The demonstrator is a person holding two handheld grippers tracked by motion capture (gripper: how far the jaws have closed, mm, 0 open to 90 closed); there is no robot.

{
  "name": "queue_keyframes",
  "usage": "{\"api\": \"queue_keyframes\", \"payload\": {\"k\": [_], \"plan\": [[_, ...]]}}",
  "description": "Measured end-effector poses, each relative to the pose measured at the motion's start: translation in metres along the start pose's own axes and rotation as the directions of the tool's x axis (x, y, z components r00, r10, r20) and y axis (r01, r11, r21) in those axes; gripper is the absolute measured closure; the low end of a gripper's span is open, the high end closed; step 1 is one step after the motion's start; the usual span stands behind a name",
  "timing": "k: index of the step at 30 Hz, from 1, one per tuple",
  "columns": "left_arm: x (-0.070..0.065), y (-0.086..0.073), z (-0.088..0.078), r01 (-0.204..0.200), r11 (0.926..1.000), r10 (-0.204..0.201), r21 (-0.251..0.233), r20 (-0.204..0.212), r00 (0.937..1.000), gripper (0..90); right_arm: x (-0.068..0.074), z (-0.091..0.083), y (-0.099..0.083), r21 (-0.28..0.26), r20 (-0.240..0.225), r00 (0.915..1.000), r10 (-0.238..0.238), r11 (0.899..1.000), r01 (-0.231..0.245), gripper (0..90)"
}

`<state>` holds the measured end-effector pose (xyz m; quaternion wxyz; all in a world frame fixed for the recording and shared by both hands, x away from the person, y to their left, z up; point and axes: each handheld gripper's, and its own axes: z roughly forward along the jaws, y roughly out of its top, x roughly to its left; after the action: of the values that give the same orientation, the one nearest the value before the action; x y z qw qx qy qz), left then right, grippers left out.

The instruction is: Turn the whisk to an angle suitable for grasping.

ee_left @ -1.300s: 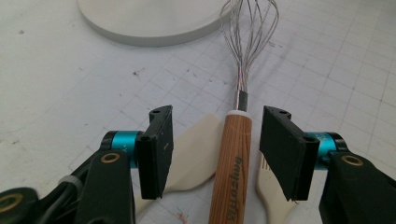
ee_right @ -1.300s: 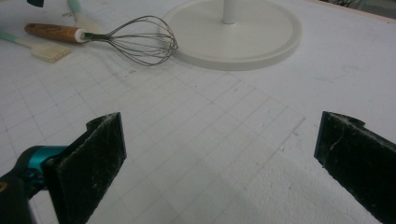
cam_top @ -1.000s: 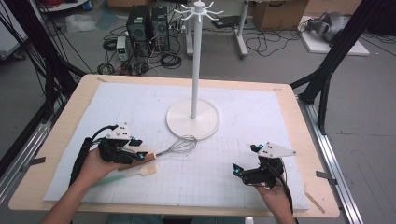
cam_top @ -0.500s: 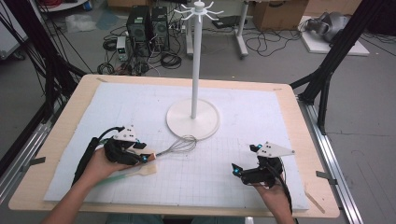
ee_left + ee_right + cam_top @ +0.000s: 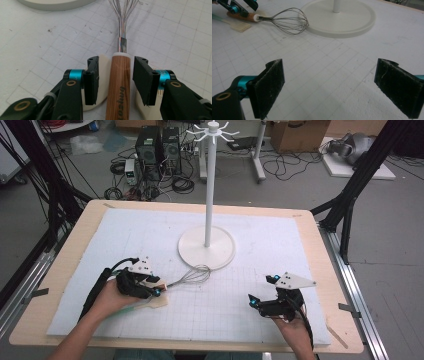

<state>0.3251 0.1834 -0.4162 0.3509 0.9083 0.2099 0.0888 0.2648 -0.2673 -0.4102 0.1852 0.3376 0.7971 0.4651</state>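
light whisk point(image 5: 186, 276) lying on the mat point(image 5: 280, 270) beside the stand base point(image 5: 206, 247), stiff wooden handle point(image 5: 119, 82) straddled by closing, not yet gripping left gripper point(image 5: 115, 75), best clamped mid-handle, springy wires avoided; right gripper point(image 5: 329, 85) wide, unloaded.
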Motion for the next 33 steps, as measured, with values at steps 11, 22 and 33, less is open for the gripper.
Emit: {"api": "queue_keyframes", "payload": {"k": [11,22,33], "plan": [[-0.002,0.000,0.005,-0.018,0.9995,0.018,0.027,0.007,0.9998,58.1,0.000,0.000,0.000,-0.001,-0.002,1.0000,-0.001,1.000,0.001,8.1],[-0.003,0.000,0.008,-0.037,0.9977,0.037,0.056,0.010,0.9993,62.3,0.000,-0.001,0.000,-0.004,-0.003,1.0000,0.002,1.000,-0.002,8.1],[-0.006,0.000,0.011,-0.068,0.9952,0.069,0.070,-0.007,0.9976,65.6,0.001,-0.002,0.000,-0.008,-0.005,1.0000,0.000,1.000,0.000,8.1]]}}
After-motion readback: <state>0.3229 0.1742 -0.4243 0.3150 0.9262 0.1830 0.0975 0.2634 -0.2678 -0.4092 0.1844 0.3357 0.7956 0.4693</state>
